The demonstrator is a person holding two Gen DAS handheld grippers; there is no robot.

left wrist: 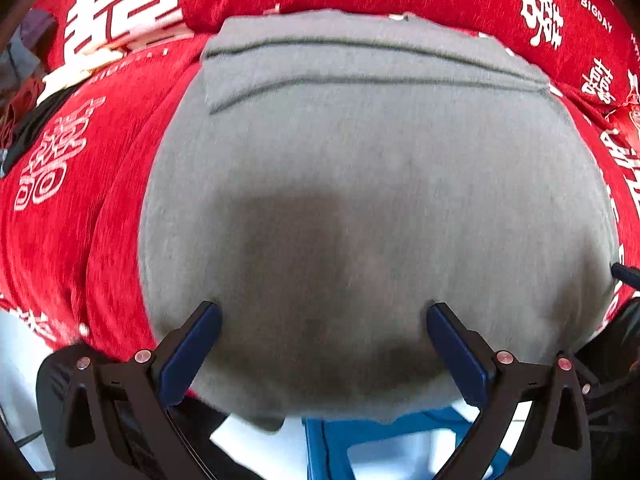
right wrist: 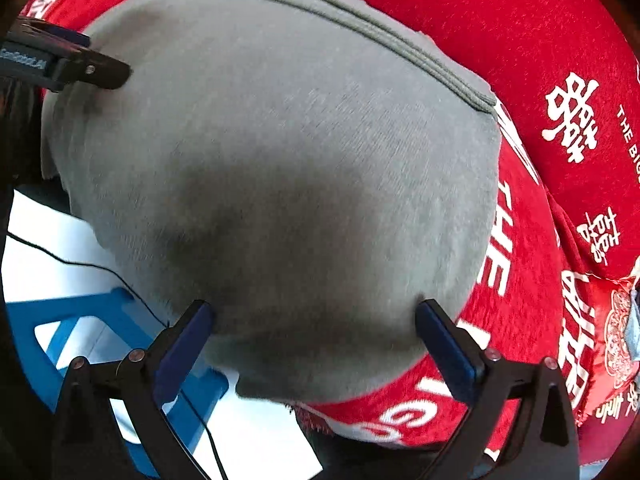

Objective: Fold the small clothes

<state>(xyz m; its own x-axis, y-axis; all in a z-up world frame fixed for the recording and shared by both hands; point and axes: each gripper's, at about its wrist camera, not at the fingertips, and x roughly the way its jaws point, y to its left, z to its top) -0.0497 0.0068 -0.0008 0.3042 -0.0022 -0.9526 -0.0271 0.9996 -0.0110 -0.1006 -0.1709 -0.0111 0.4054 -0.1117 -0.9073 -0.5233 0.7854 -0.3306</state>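
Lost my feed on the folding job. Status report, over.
Left tool open, right tool open, both above the cloth, gripping nothing. Grey knit garment lies flat on red printed cover. Nothing in the way.

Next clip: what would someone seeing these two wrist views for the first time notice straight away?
A grey garment fills the middle of both views, lying flat with dark-striped bands along its far edge. Under it spreads a bright red cloth printed with white characters. Both the left gripper and the right gripper hang open over the garment's near edge.
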